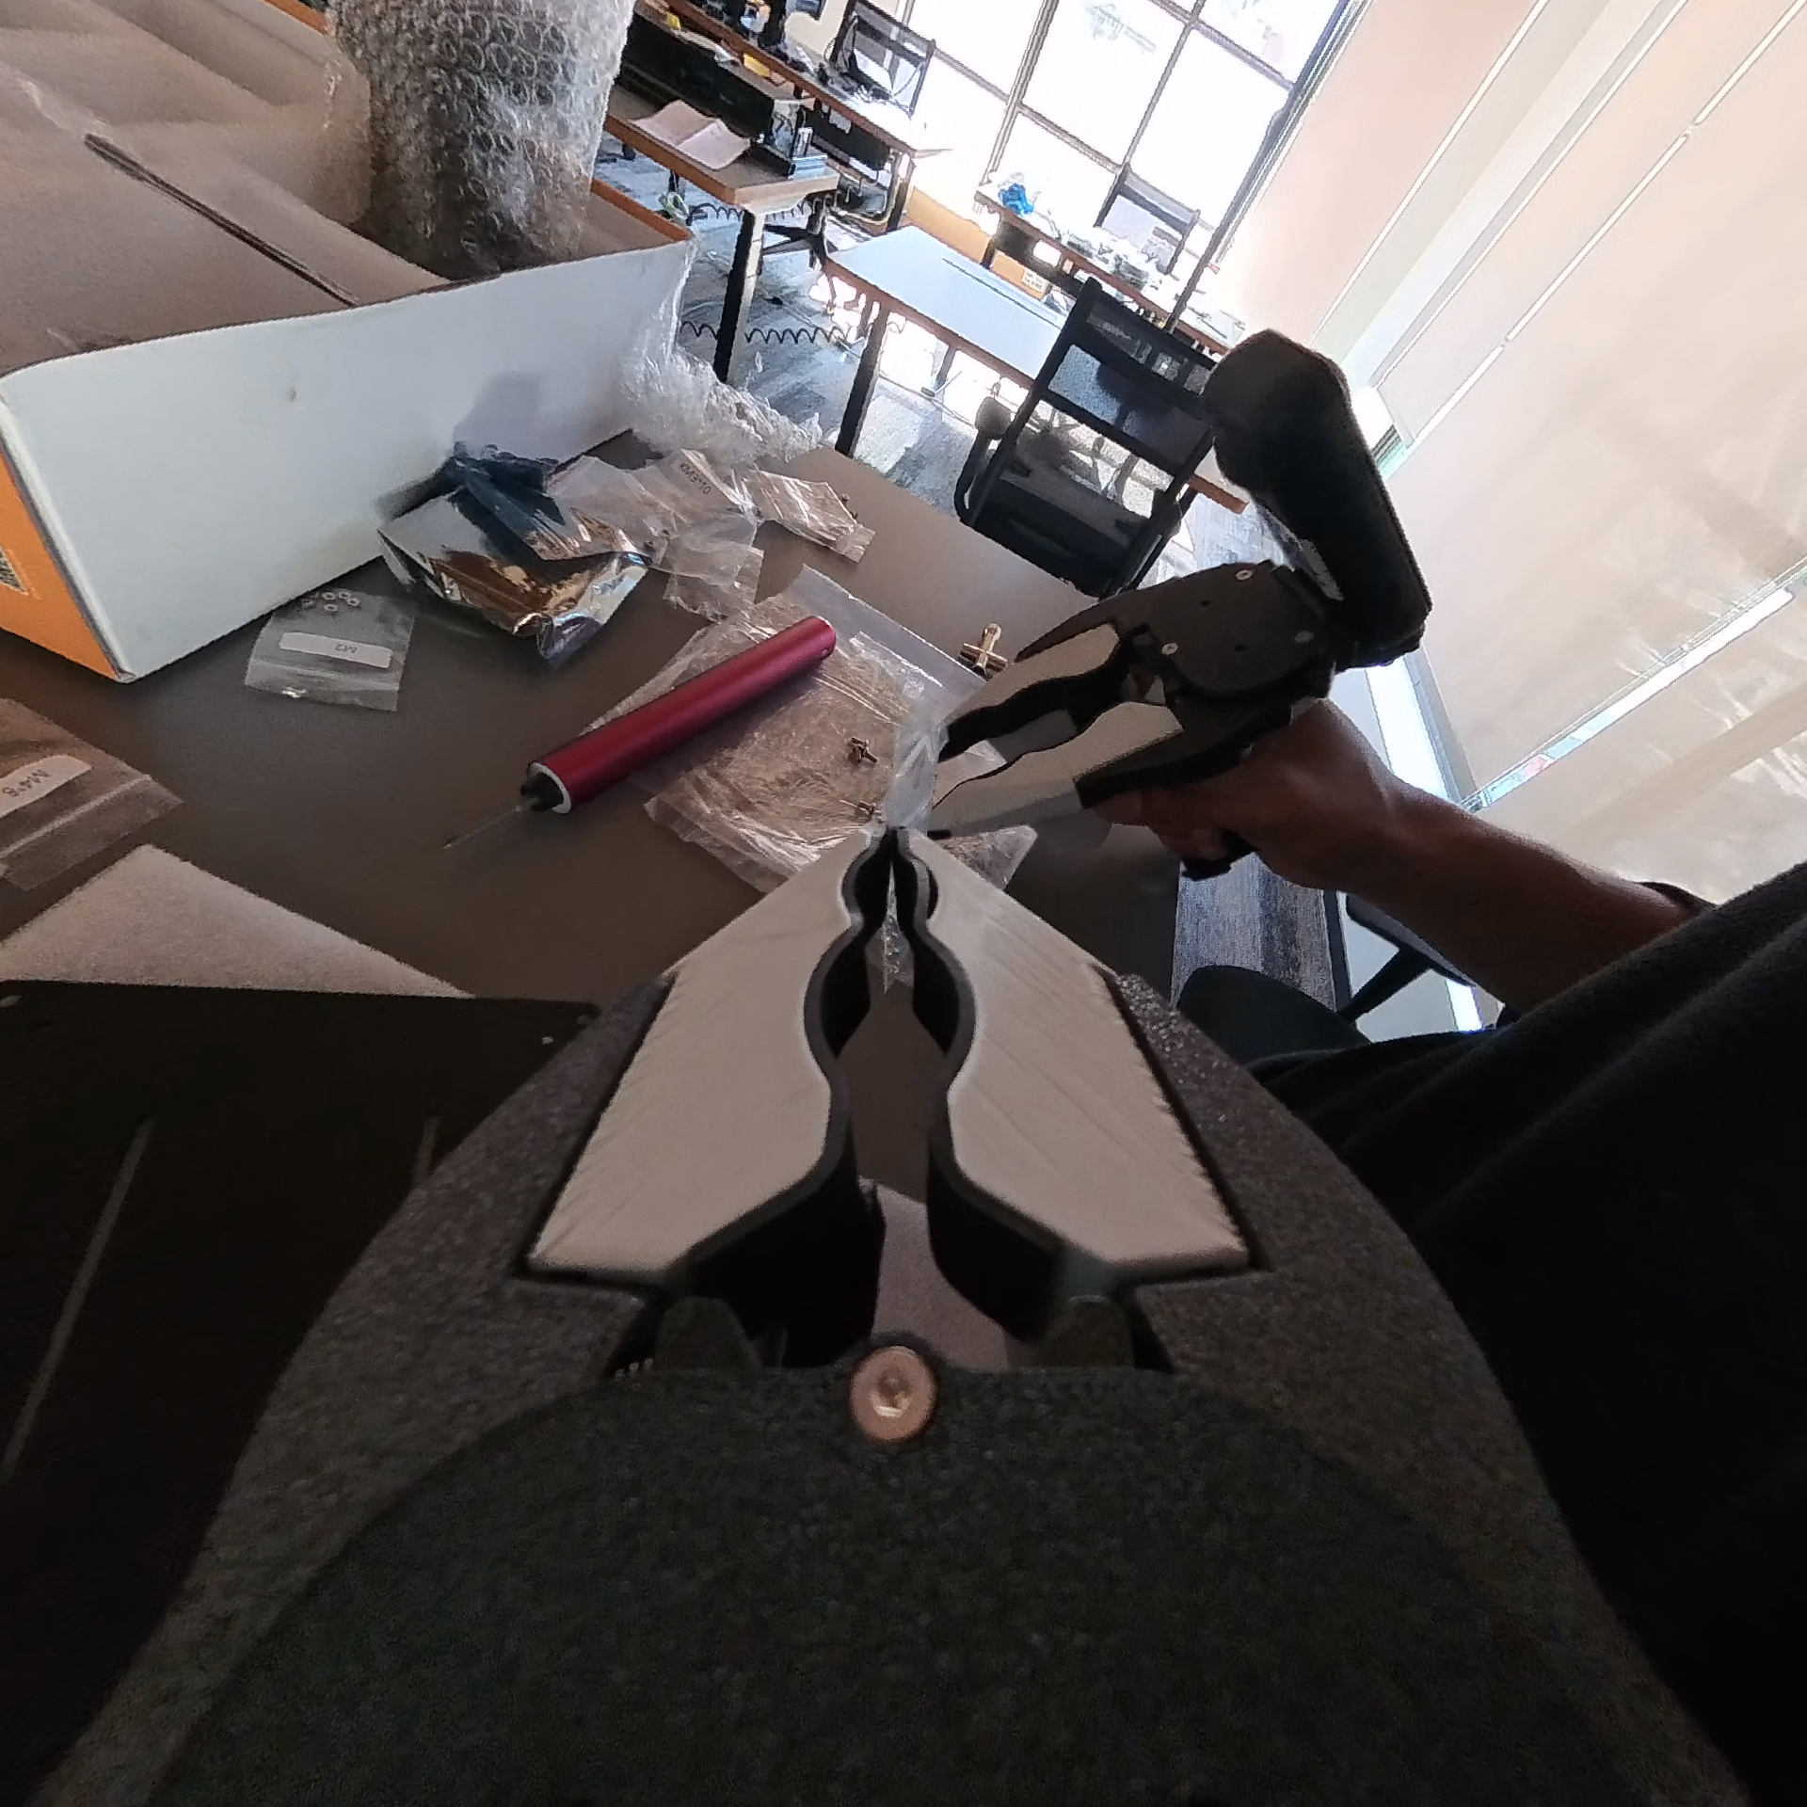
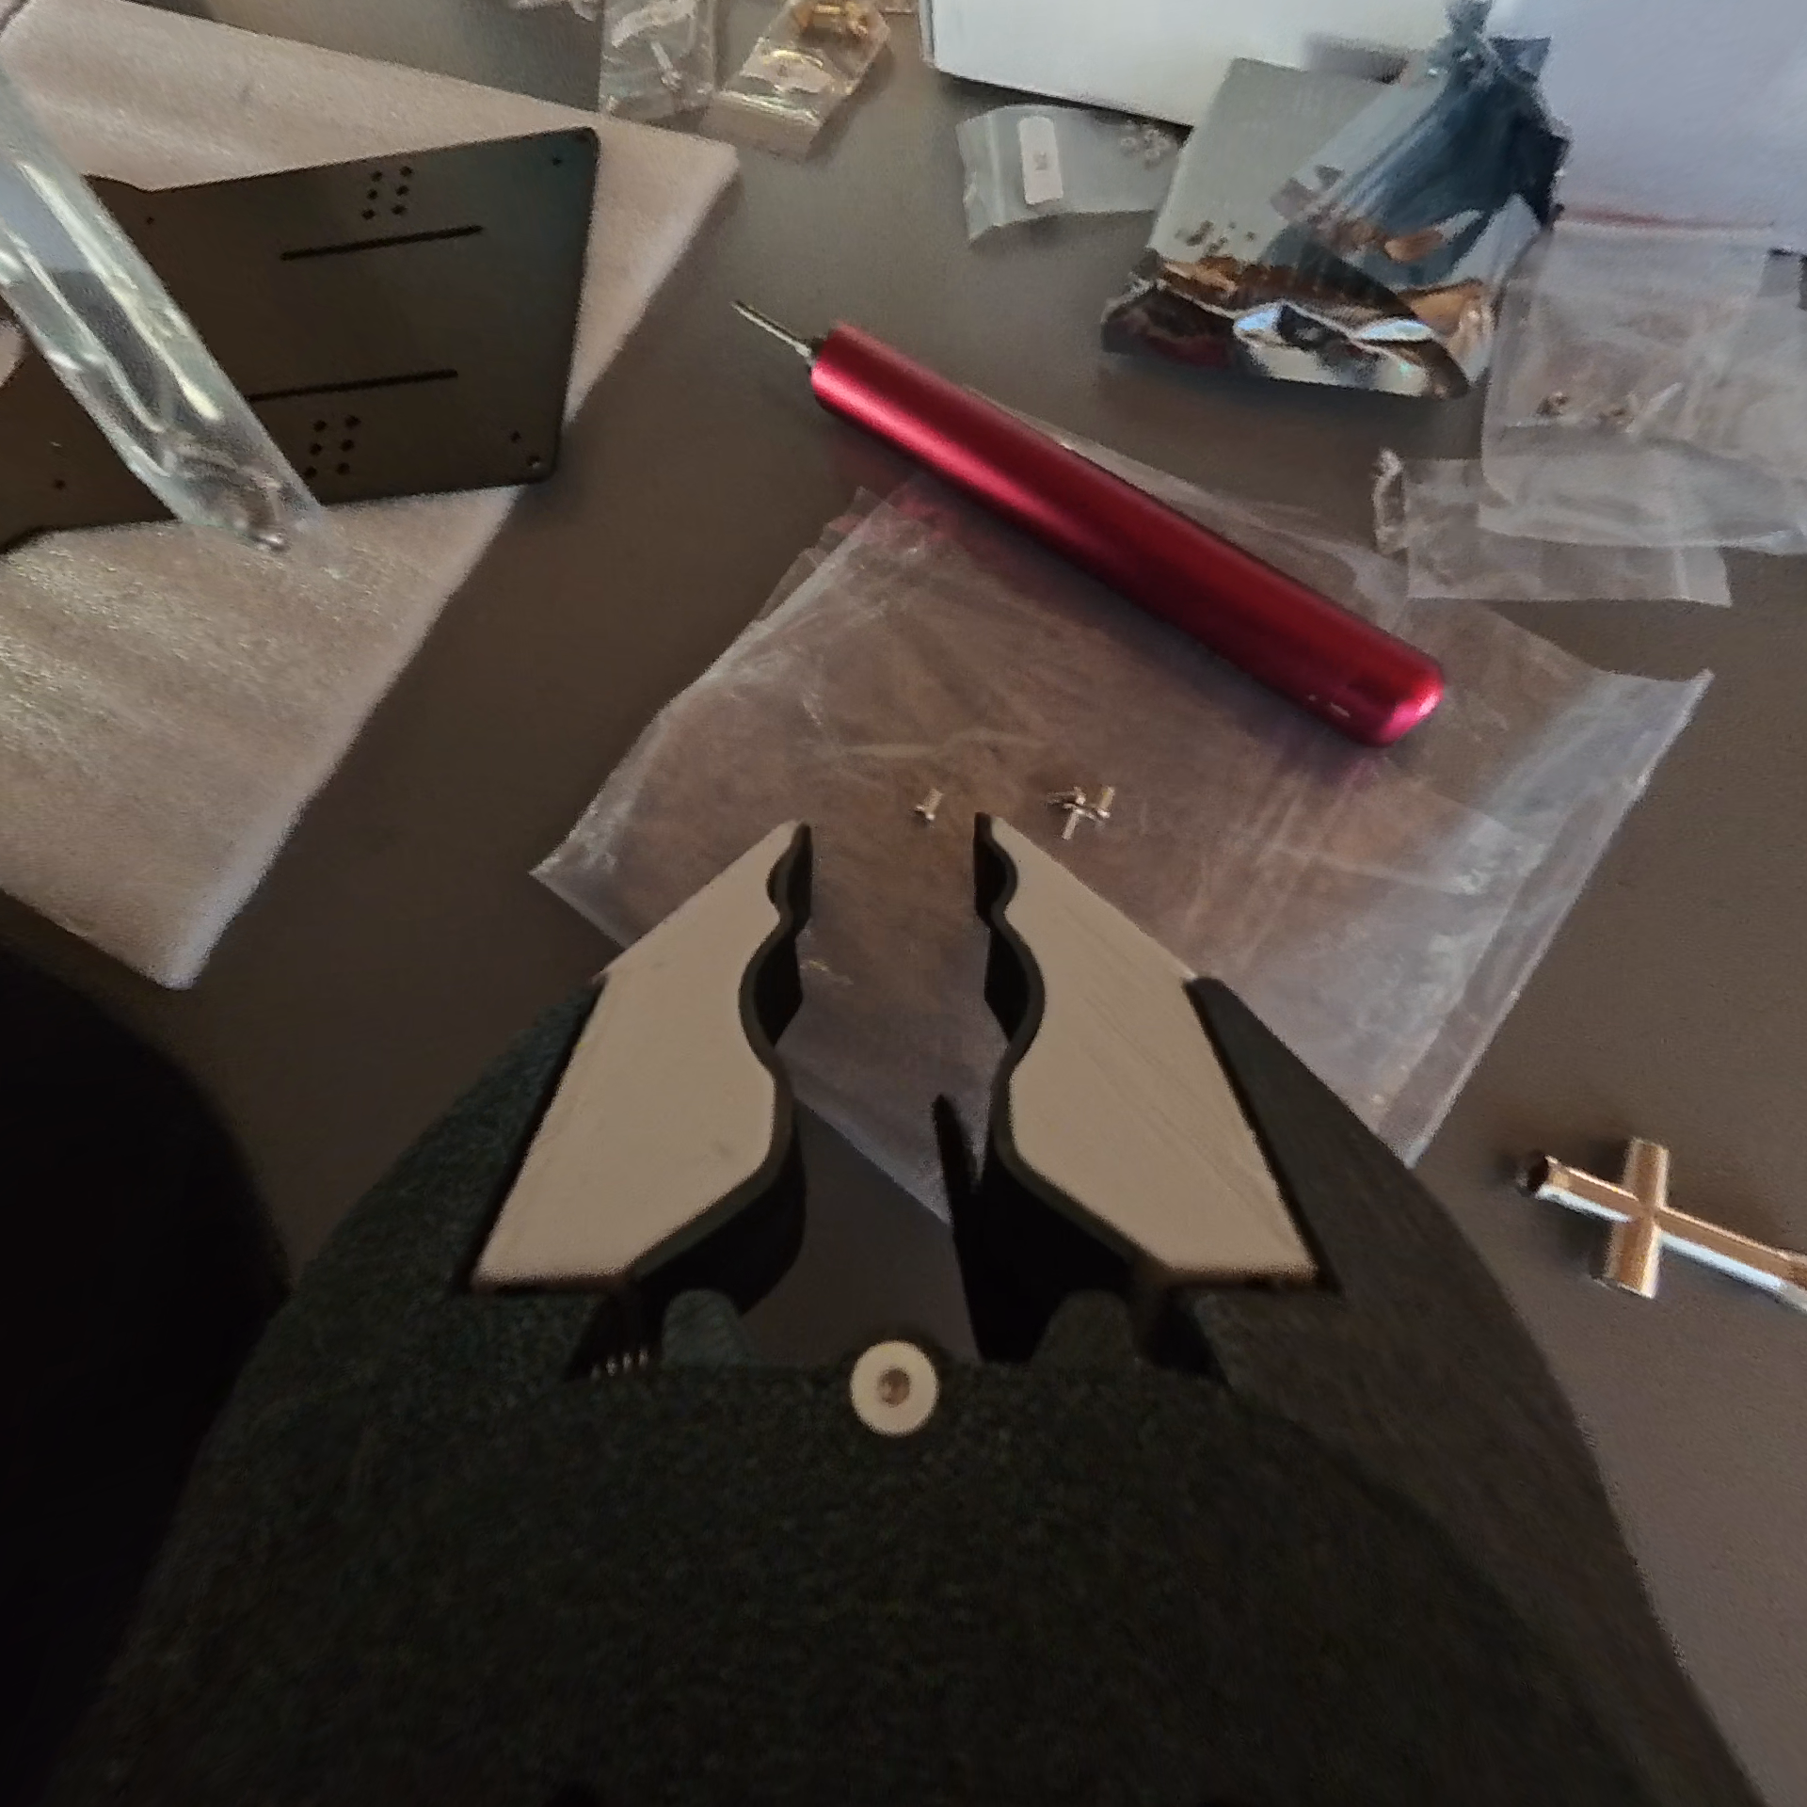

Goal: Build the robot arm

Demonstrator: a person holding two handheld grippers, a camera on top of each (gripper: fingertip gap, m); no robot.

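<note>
My left gripper (image 1: 895, 849) is shut on a small clear plastic bag (image 1: 888, 947), pinched between its white fingers above the table's near edge. The bag also shows as a clear strip in the right wrist view (image 2: 137, 352). My right gripper (image 2: 892, 831) is open and empty. It hovers over a flat clear bag (image 2: 1222, 880) that has loose small screws (image 2: 1076, 807) lying on it. A hand holds the right gripper (image 1: 944, 792) just beyond my left fingertips. A red powered screwdriver (image 2: 1124, 528) lies on the far part of that flat bag, its bit pointing left.
A black slotted plate (image 2: 342, 323) rests on grey foam (image 2: 244, 733) at the left. A silver foil bag (image 2: 1369, 274), several small clear parts bags (image 2: 1613, 469) and a white and orange box (image 1: 244, 469) lie beyond. A metal cross-shaped tool (image 2: 1643, 1232) lies at the right. About 15 centimetres separates my left fingertips from my right. My right tips are roughly 7 centimetres from the red powered screwdriver (image 2: 1124, 528). My left wrist view (image 1: 751, 674) looks at it from another angle.
</note>
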